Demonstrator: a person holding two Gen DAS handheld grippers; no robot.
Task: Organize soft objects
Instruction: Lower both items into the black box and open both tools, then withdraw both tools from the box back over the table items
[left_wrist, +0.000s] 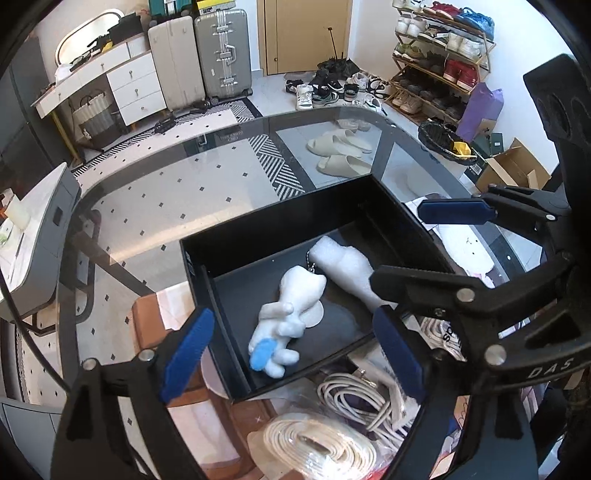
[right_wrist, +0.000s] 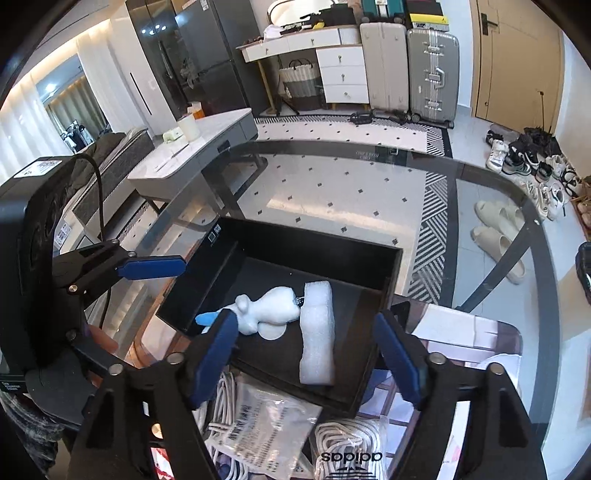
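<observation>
A black open box (left_wrist: 280, 229) sits on the glass table, also seen in the right wrist view (right_wrist: 325, 240). Inside lie a white plush toy with a blue part (left_wrist: 288, 317) (right_wrist: 269, 310) and a white foam roll (left_wrist: 343, 269) (right_wrist: 317, 332), side by side. My left gripper (left_wrist: 291, 354) is open and empty, above the box's near edge. My right gripper (right_wrist: 306, 354) is open and empty, over the box's near side; it also shows at the right of the left wrist view (left_wrist: 417, 266).
White cable bundles in plastic bags (left_wrist: 351, 402) (right_wrist: 258, 417) and an adidas bag (right_wrist: 351, 450) lie just in front of the box. A white soft item (left_wrist: 465, 247) lies right of the box. Slippers (left_wrist: 340, 155) show on the floor through the glass.
</observation>
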